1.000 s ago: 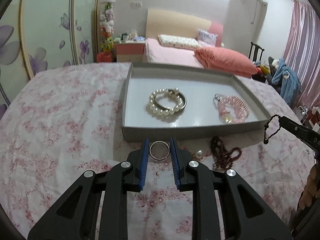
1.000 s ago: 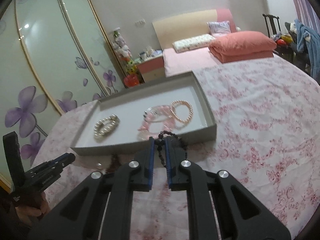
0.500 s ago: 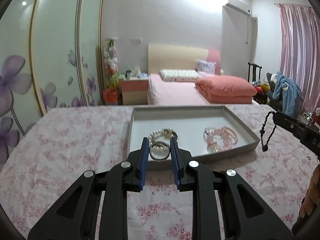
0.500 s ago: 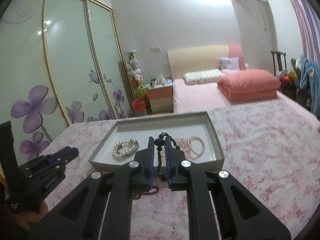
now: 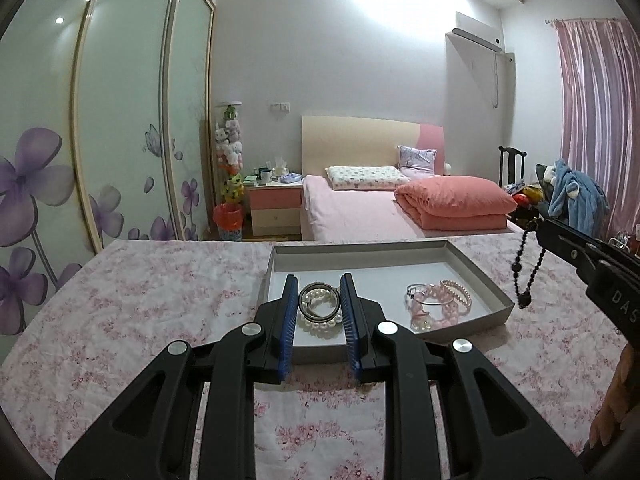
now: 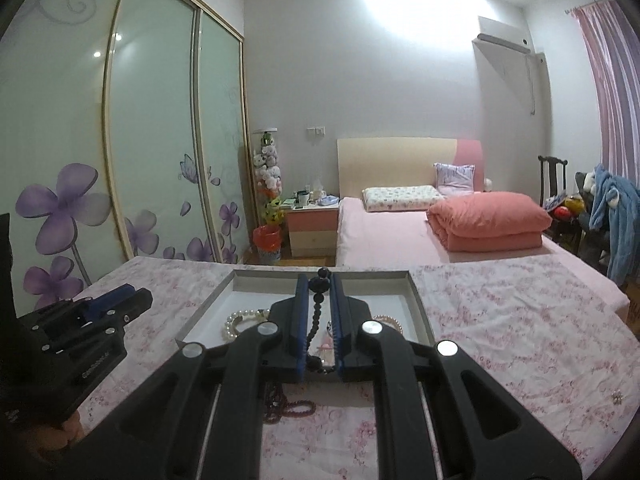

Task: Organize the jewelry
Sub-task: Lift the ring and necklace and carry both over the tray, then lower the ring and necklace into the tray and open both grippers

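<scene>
The left gripper (image 5: 319, 302) is clamped across a silver metal ring (image 5: 318, 301), held on edge between the blue pads above the near left part of the grey tray (image 5: 472, 258). The right gripper (image 6: 318, 300) is pinched tight on a black bead strand (image 6: 317, 308), which hangs slack over the tray's near rim; seen from the left wrist it dangles just right of the tray. Inside the tray lie a pearl bracelet (image 6: 240, 320) at the left and a pink bead bracelet (image 5: 438, 306) at the right. A dark red bead string (image 6: 286, 402) sits on the floral cloth (image 5: 140, 300) just in front of the tray.

The ring looks light, rigid and smooth — likely to slip or roll if released from any height, so a grip across its width and a low release seem wise. The black strand is limp and will swing — best pinched near its large bead and lowered until it pools on the tray floor
</scene>
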A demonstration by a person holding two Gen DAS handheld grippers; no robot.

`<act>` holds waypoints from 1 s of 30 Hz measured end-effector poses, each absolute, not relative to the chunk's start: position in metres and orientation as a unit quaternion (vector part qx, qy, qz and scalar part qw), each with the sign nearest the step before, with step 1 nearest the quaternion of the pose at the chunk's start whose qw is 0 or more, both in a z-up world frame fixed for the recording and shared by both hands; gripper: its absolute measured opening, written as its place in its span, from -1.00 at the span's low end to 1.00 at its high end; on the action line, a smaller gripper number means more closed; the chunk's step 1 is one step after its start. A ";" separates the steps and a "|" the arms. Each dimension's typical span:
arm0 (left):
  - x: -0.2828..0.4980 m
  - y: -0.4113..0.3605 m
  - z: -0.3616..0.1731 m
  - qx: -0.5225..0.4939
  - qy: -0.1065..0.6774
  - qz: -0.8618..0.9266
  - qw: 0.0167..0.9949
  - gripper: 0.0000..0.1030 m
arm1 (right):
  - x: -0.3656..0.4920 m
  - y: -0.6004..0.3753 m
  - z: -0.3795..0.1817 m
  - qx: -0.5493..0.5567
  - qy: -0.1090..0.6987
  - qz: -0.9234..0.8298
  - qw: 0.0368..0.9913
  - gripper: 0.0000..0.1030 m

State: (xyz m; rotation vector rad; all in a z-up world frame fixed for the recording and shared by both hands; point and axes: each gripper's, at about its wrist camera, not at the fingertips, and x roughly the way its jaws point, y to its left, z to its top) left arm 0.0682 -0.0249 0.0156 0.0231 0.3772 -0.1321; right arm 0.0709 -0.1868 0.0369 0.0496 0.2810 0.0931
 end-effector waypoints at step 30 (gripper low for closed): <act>0.136 -0.039 0.010 -0.004 0.204 -0.082 0.975 -0.56 | 0.152 -0.189 0.028 0.030 0.158 0.029 0.987 -0.78</act>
